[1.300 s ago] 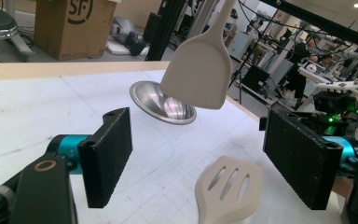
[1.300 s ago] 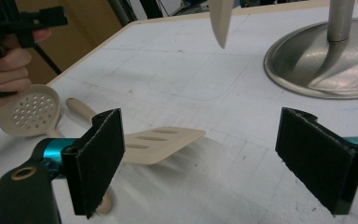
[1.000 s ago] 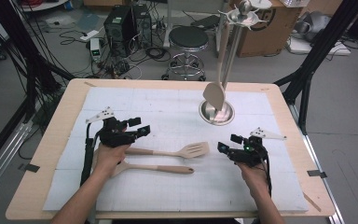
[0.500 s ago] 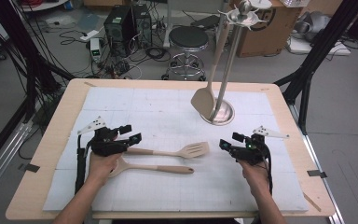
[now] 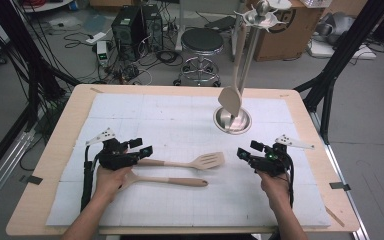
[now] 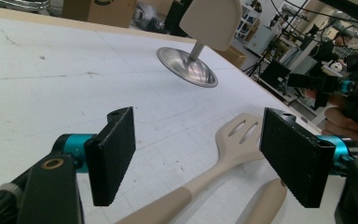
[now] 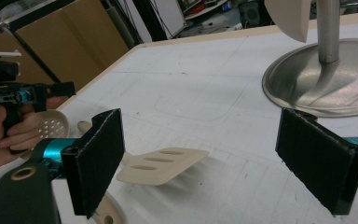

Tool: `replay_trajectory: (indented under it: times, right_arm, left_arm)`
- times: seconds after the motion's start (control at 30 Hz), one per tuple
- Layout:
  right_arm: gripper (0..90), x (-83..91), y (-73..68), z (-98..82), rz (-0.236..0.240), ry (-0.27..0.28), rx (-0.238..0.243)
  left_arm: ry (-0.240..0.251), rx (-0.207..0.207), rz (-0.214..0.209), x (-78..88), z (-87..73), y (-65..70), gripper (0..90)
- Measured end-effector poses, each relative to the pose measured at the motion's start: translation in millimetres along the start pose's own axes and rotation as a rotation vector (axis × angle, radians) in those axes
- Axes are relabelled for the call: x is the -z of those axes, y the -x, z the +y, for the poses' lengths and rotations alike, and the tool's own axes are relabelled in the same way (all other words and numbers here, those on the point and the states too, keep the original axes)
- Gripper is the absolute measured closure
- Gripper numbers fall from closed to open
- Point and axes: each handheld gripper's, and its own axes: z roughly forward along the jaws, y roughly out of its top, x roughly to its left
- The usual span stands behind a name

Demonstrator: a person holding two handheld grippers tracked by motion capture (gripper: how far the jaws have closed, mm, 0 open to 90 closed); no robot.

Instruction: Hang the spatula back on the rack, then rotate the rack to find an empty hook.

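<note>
Matt beige slotted spatula, polished-metal stand base

A lab or test workshop, not a home. Far side of the table: bare concrete floor w/ loose cables, PC towers, a power strip, a black stool, cardboard boxes. Black frame struts left & right of the table.

Slotted spatula just behind skimmer (stand farther back)
</note>
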Motion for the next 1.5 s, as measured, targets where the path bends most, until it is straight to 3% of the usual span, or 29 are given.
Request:
replay_trajectory:
  times: [0.07,0.53,0.77,0.93,1.17,1.33,1.5]
  right_arm:
    - [14.8,0.8,-0.3,0.2,0.0,0.001,-0.003]
    - [17.9,1.1,-1.7,16.7,-0.02,0.053,-0.004]
    - [34.7,4.9,-3.6,38.2,-0.035,0.106,-0.01]
    - [57.8,5.7,-5.7,54.9,-0.024,0.141,0.031]
    - [82.2,-1.7,-4.9,70.9,-0.035,0.181,0.009]
    - [87.4,-4.2,-7.3,84.9,-0.042,0.212,0.009]
    - [89.7,-1.9,-5.0,98.3,-0.044,0.26,-0.022]
  left_arm:
    - [-0.017,0.009,-0.001,-1.0,-0.7,-0.9,27.2]
    - [0.013,0.001,-0.034,0.0,-1.0,6.8,26.8]
    - [0.029,-0.012,-0.042,2.9,-0.9,9.3,26.4]
    - [0.031,0.013,-0.034,2.9,-2.6,7.5,26.0]
    - [0.033,0.0,-0.045,4.2,-3.1,9.1,26.1]
    - [0.038,-0.011,-0.055,7.0,-1.8,9.9,25.6]
    - [0.053,-0.018,-0.053,12.0,-2.0,10.2,25.6]
